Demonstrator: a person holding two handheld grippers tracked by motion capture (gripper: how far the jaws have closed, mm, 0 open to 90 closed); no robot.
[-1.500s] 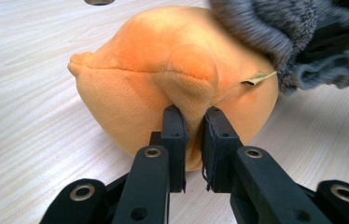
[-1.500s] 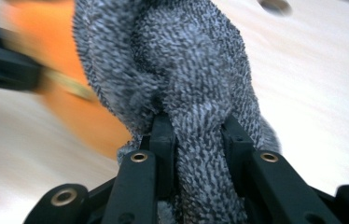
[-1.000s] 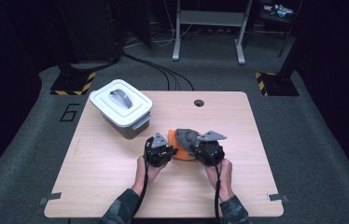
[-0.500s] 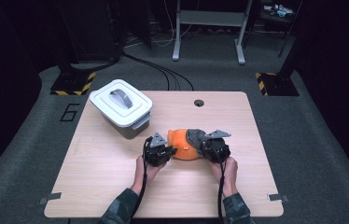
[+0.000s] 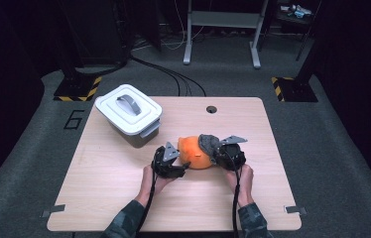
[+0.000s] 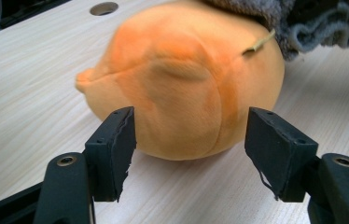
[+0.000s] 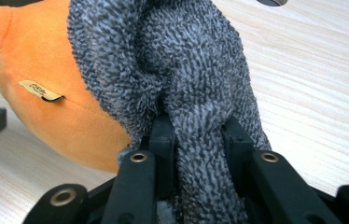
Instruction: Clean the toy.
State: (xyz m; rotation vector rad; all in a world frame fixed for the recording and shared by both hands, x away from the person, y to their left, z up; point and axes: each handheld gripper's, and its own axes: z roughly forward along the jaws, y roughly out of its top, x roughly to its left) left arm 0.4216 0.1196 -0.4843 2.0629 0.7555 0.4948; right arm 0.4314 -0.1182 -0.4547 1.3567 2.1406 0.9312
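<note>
Right gripper view puts our right tool [image 7: 196,135] pinching a fold of the grey towel [image 7: 172,60] that drapes the orange plush [image 7: 46,70]. Over the last second we have dragged that towel rightward, so more plush lies bare. Our left tool [image 6: 189,154] stands spread, jaws flanking the plush's near side without touching. We judge uncovering nearly done. Plush sits mid-worktop [image 5: 99,198], between both hands. A lidded white bin [image 5: 129,111] stands well apart, far left; nothing blocks the pull.
</note>
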